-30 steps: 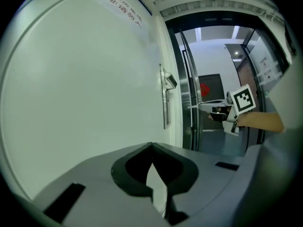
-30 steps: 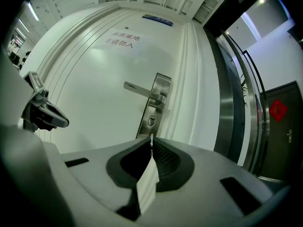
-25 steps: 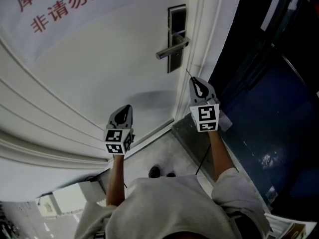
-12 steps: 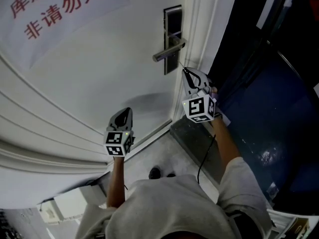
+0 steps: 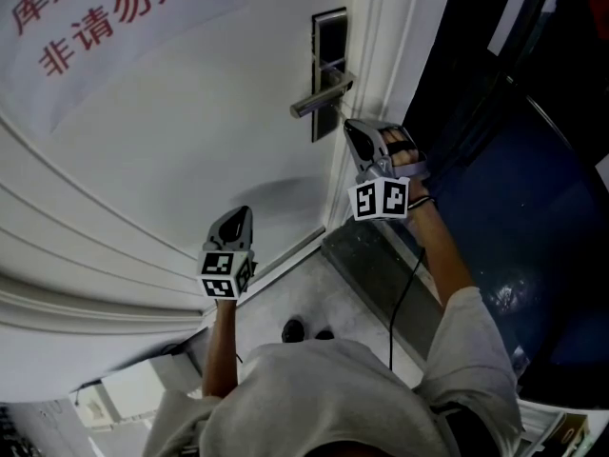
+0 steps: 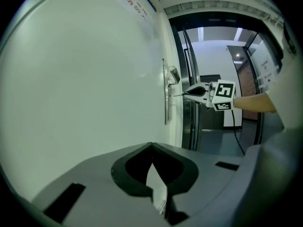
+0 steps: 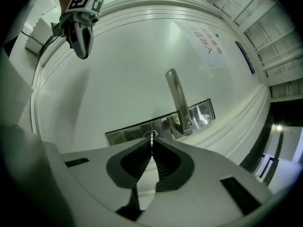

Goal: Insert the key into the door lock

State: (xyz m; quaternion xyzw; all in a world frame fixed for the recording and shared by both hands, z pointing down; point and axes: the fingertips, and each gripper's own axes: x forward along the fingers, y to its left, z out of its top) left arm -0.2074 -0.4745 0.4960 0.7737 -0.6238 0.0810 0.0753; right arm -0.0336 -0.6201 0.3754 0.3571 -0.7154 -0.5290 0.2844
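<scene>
While pinching the thin key [image 7: 151,137] between closed fingers, points the right gripper [image 7: 151,144] at the lock plate [image 7: 158,124] beside the handle [image 7: 177,98], with the key tip apparently at the keyhole, contact unclear. Holds the left gripper [image 6: 151,148] shut, empty, well apart from the lock. Reads 非请勿入 in red on the door sign [image 5: 105,27].

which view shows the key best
Right gripper view: the key stands pinched at the right gripper's tips, right before the lock plate. Left gripper view shows it as a distant thin sliver; head view can't resolve it.
</scene>
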